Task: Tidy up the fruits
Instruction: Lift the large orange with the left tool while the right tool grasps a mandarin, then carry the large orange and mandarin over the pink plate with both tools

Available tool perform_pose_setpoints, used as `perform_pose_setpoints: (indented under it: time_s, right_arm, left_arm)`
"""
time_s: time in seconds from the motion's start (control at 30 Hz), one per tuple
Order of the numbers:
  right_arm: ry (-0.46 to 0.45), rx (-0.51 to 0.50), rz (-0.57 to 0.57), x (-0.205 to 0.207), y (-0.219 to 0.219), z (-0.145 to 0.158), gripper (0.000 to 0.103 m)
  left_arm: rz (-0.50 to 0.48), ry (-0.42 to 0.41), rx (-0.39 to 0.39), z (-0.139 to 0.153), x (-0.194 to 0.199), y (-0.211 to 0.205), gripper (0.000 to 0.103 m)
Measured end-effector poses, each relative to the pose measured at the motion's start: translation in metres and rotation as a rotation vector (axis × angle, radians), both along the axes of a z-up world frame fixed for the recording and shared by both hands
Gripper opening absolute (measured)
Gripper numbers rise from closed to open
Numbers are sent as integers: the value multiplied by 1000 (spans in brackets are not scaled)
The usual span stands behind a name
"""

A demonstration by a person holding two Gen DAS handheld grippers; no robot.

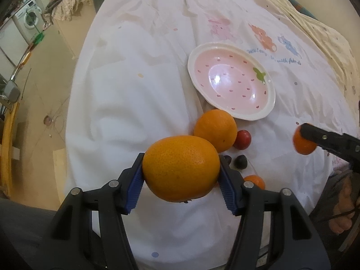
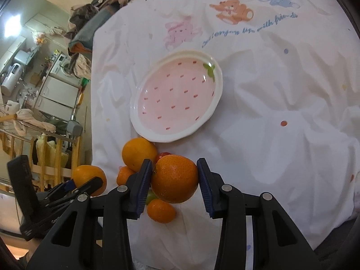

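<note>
My left gripper [image 1: 181, 171] is shut on a large orange [image 1: 181, 167] and holds it above the white sheet; it also shows in the right wrist view [image 2: 88, 180]. My right gripper [image 2: 175, 181] is shut on a second orange [image 2: 175, 181], seen at the right edge of the left wrist view [image 1: 302, 144]. A pink strawberry-pattern plate [image 1: 261, 114] [image 2: 144, 128] lies empty beyond the fruit. On the sheet lie another orange [image 1: 214, 129] [image 2: 138, 153], a red fruit [image 1: 242, 139], a dark plum [image 1: 241, 162] and small mandarins [image 1: 255, 181] [image 2: 160, 210].
The fruit lies on a bed with a white cartoon-print sheet [image 1: 139, 103] whose left edge drops to the floor. A washing machine [image 1: 28, 20] and wooden rails [image 2: 56, 157] stand at the left. A bare foot [image 1: 342, 211] shows at the lower right.
</note>
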State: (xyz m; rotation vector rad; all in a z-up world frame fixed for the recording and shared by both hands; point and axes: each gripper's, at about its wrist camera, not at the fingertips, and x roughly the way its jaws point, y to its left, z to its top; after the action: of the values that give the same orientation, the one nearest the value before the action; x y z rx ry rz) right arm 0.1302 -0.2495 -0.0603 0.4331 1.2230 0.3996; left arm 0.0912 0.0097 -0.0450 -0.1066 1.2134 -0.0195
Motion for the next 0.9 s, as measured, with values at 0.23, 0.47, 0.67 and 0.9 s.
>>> perform_pose_setpoints:
  time_s: [0.23, 0.47, 0.67, 0.9]
  right_arm:
    - [-96, 25, -2, 6, -14, 26, 43]
    - [-164, 58, -22, 25, -26, 45, 43]
    - [-190, 69, -42, 45, -35, 50, 43]
    - [-184, 73, -55, 70, -38, 44, 43]
  left_arm:
    - [13, -45, 25, 19, 8, 2, 57]
    - [6, -76, 47, 37, 30, -3, 57]
    - [-16, -83, 60, 42, 50, -12, 57]
    - [-39, -89, 69, 44, 76, -19, 57]
